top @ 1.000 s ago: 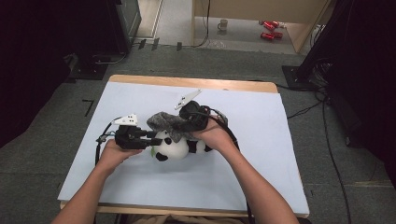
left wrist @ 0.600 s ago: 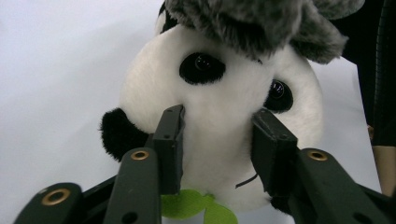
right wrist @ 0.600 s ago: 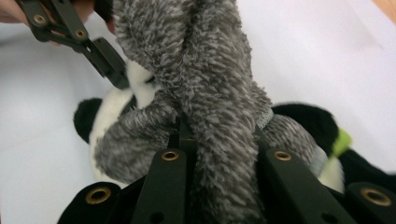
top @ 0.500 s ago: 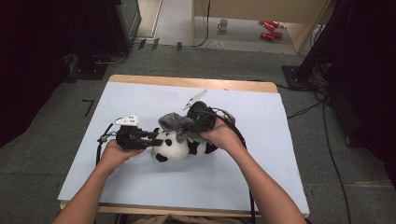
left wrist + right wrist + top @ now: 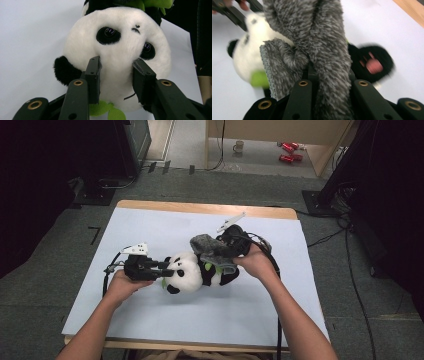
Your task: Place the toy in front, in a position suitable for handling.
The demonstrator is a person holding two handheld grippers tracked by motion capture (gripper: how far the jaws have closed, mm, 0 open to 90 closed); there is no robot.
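On table (image 5: 150,225) | left tongs (image 5: 116,75) pinch panda (image 5: 117,45) | right tongs (image 5: 329,82) clamp grey cloth (image 5: 322,37), hiding panda's belly

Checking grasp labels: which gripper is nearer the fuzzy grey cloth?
Right. The right gripper is clamped on the fuzzy grey cloth; the left gripper pinches the plush panda toy's head, apart from it.

Right hand-held gripper (image 5: 220,251) with grey cloth (image 5: 210,247), farther right over panda (image 5: 192,272).

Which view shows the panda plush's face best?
The left gripper view: the panda plush fills it, both eyes and nose clear, head pinched by the left gripper. The high view shows the whole toy, small. The right gripper view has it blurred behind the grey fuzzy cloth.
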